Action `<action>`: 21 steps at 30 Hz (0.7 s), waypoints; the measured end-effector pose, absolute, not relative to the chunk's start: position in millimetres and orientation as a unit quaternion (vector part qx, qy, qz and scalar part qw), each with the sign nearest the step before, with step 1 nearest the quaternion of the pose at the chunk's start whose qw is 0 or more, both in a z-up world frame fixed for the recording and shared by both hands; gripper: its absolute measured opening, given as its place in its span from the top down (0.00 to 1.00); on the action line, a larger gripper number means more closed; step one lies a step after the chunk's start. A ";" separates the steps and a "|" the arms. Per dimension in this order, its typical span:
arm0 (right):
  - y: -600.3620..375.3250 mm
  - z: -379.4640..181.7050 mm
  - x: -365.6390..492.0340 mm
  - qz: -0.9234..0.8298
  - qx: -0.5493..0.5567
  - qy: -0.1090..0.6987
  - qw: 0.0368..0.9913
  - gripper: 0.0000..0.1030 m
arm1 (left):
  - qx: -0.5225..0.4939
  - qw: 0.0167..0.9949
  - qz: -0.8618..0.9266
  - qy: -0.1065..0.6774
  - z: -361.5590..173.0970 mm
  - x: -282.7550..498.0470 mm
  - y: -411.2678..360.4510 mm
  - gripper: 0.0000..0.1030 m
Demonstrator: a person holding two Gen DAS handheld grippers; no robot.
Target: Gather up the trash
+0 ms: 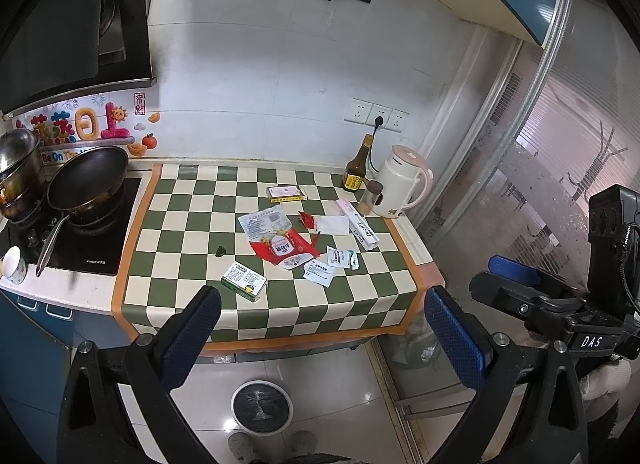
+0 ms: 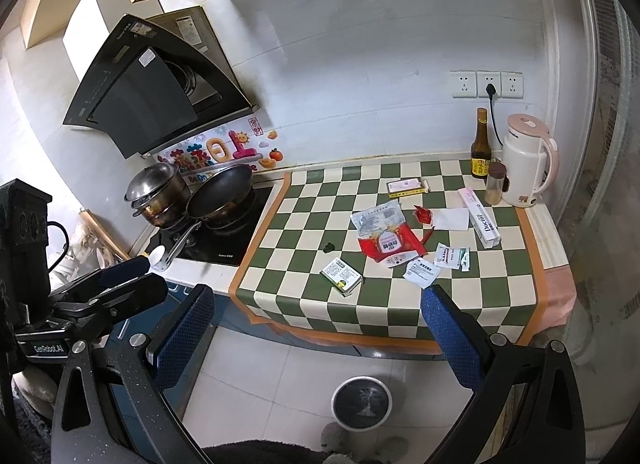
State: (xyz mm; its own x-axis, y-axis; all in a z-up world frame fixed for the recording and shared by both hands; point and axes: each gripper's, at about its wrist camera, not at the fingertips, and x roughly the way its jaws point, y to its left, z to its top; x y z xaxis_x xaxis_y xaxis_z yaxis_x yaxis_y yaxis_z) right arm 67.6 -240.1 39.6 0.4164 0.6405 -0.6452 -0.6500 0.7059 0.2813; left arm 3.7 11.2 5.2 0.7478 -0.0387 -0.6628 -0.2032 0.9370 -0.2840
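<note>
Trash lies on the green checkered counter mat [image 1: 188, 264] [image 2: 500, 296]: a red snack wrapper [image 1: 286, 250] [image 2: 390, 244], a clear printed bag [image 1: 262, 221] [image 2: 376, 217], a green medicine box [image 1: 244, 280] [image 2: 341, 276], a yellow flat box [image 1: 286, 192] [image 2: 406, 187], a long white toothpaste box [image 1: 360, 227] [image 2: 482, 219], white sachets [image 1: 320, 272] [image 2: 422, 274] and a white tissue [image 1: 332, 225] [image 2: 452, 219]. A round white bin [image 1: 262, 408] [image 2: 362, 404] stands on the floor below. My left gripper [image 1: 320, 332] and right gripper [image 2: 318, 334] are open, empty, held back from the counter's front edge.
A stove with a frying pan [image 1: 88, 179] [image 2: 220, 193] and a steel pot [image 2: 156, 189] is left of the mat. A brown bottle [image 1: 358, 167] [image 2: 480, 147], a small jar [image 2: 496, 183] and a white kettle [image 1: 400, 183] [image 2: 524, 159] stand at the back right.
</note>
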 end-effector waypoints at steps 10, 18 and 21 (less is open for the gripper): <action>-236.2 39.0 66.6 0.385 -0.007 0.380 0.841 0.00 | -0.171 0.919 0.047 0.352 5.1 3.1 11.3 0.00; -232.9 36.8 63.9 0.386 -0.010 0.381 0.840 0.00 | -0.171 0.919 0.046 0.352 4.6 2.8 11.4 0.00; -234.5 37.1 65.2 0.386 -0.009 0.381 0.840 0.00 | -0.173 0.919 0.046 0.352 5.4 2.1 14.4 0.00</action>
State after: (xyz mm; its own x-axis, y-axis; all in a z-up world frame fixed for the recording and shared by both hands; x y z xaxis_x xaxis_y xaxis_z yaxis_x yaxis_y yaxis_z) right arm 65.2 -234.5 37.1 0.4123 0.6413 -0.6471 -0.6554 0.7021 0.2783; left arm 2.1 14.4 5.4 0.7484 -0.0379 -0.6622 -0.2054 0.9360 -0.2858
